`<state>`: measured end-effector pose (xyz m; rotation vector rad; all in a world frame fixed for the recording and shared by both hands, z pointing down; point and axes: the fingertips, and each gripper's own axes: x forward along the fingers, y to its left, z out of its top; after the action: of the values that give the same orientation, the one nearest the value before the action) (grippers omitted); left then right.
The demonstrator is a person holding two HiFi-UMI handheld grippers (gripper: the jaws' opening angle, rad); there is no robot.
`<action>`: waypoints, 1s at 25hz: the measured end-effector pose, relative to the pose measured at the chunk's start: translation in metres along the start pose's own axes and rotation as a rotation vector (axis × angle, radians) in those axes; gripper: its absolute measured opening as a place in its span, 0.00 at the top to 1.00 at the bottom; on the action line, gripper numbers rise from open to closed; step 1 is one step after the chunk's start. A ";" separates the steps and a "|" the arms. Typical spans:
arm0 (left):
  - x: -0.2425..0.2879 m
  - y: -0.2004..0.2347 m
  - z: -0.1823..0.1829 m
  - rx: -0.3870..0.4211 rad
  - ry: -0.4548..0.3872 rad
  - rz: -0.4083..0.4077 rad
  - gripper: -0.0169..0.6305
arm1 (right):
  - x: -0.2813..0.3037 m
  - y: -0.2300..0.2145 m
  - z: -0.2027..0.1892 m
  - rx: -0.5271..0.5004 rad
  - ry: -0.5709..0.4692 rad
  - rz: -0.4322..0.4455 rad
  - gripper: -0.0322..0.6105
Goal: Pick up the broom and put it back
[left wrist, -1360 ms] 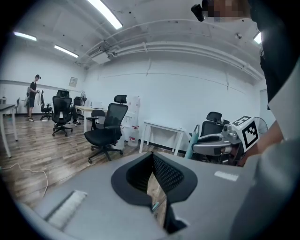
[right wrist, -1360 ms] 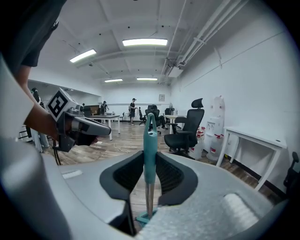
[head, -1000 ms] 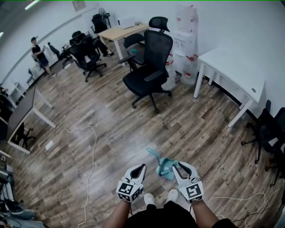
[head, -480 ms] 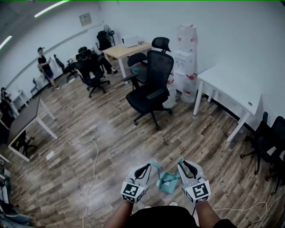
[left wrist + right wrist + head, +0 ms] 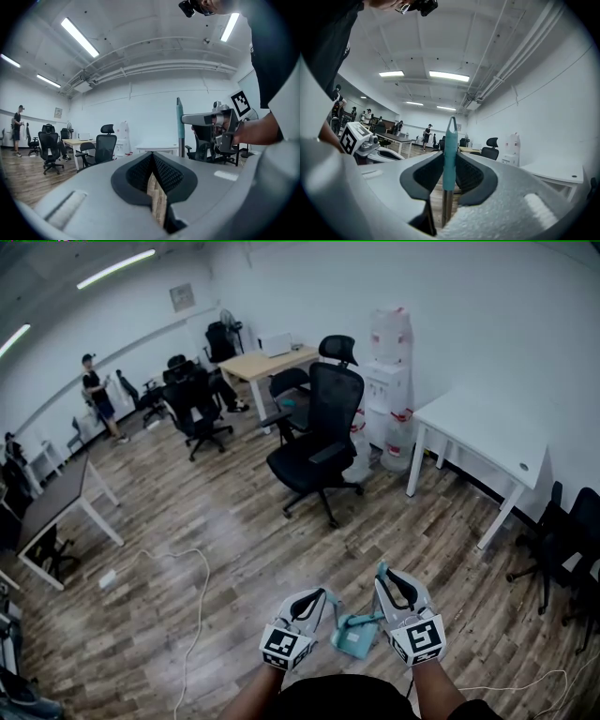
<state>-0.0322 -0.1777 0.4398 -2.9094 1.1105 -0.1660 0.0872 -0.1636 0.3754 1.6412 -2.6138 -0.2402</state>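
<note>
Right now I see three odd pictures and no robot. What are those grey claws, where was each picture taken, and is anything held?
There is no robot: a person holds a claw, called a gripper, in each hand. The wide room picture comes from a camera on the person's head, looking down at the wooden floor, where a black office chair, a white table and a loose white cable are. The other two come from cameras riding on each gripper, looking along its jaws. The right gripper is clamped on the teal handle of the broom. The left gripper has its jaws together, holding nothing.
</note>
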 end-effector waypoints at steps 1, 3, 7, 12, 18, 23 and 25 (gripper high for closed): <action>-0.001 0.001 0.000 -0.004 -0.005 0.004 0.95 | 0.000 0.001 -0.001 0.000 -0.001 0.001 0.82; -0.003 0.002 0.001 -0.012 -0.007 0.008 0.95 | 0.000 0.002 -0.001 0.000 -0.002 0.002 0.82; -0.008 0.002 -0.001 -0.019 -0.016 0.013 0.95 | 0.002 0.005 0.000 0.002 -0.006 0.003 0.82; -0.014 0.005 -0.004 -0.061 -0.002 0.028 0.95 | 0.003 0.007 -0.002 0.012 0.000 0.009 0.82; -0.022 0.008 -0.017 -0.100 0.004 0.052 0.95 | 0.004 0.014 -0.011 0.015 0.021 0.035 0.82; -0.020 0.009 -0.021 -0.102 -0.001 0.052 0.95 | 0.007 0.016 -0.019 0.011 0.040 0.031 0.82; -0.023 0.011 -0.021 -0.147 -0.006 0.058 0.95 | 0.006 0.018 -0.023 0.014 0.049 0.023 0.82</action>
<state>-0.0588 -0.1707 0.4577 -2.9974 1.2561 -0.0778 0.0709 -0.1639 0.4005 1.5995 -2.6027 -0.1796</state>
